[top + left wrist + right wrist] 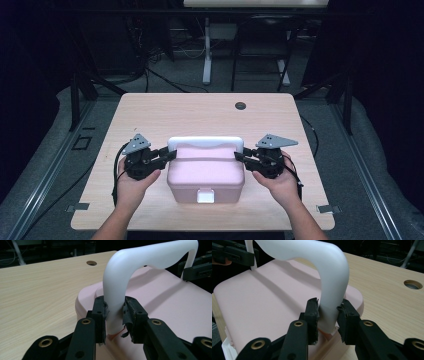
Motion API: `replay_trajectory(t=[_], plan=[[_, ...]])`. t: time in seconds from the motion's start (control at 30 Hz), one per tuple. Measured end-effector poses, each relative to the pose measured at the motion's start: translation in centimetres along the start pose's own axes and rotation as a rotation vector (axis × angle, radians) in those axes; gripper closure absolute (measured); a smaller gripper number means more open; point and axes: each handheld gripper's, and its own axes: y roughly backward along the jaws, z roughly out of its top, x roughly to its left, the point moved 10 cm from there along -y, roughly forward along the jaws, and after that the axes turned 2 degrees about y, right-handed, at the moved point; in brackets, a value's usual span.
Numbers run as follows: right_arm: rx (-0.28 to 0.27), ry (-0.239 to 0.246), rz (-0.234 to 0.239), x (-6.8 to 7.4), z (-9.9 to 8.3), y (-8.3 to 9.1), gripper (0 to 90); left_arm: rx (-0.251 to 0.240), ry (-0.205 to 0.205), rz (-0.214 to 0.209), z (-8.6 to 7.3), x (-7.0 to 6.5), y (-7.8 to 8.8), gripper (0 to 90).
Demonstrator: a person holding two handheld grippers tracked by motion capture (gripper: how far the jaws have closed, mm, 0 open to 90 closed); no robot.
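Note:
A pink lidded box stands at the middle of the wooden table, near the front edge. Its white handle is raised over the far part of the lid, and a white latch sits on the front wall. My left gripper is at the handle's left end. In the left gripper view its pads press on both sides of the handle's leg, just above the lid. My right gripper is shut on the right leg in the same way, close to the lid.
The table has a round cable hole at its far middle-right. Bare wood lies behind and beside the box. Past the far edge stand a desk's white leg and dark frames, with cables on the floor.

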Motion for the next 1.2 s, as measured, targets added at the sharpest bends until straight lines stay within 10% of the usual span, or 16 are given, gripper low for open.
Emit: replay_trajectory(t=[1.2], plan=[[-0.019,-0.057,0.039,1.1,0.5,0.7,74.1,-0.015,0.037,-0.046,0.2,-0.3,1.4,71.7]])
